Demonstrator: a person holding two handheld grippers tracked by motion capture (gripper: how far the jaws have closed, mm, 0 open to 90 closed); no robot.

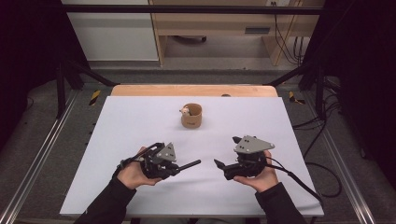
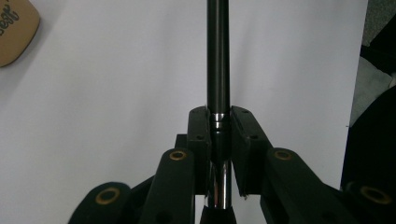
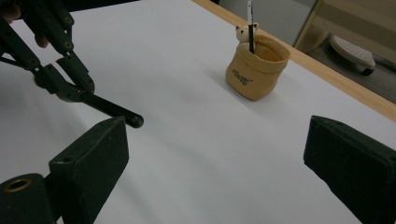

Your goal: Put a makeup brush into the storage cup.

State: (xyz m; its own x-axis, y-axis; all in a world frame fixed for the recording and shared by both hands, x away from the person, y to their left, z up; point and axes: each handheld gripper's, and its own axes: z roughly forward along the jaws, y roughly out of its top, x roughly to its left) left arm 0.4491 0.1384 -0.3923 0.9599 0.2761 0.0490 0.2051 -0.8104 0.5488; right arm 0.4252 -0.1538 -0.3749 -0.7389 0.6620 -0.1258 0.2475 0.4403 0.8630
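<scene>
My left gripper is shut on a black pen that sticks out to the right toward the other hand. In the left gripper view the pen runs straight up between the pressed pads, with a silver ring at the grip. My right gripper stands open with nothing between its jaws, its tips a short way right of the pen's end. In the right gripper view the pen and the left gripper lie at the left. A tan fabric pen holder stands upright further back, holding a bear-topped pen.
A white sheet covers the table, with a wooden edge at the far side. Black frame bars flank the table. Cables trail on the floor at the right.
</scene>
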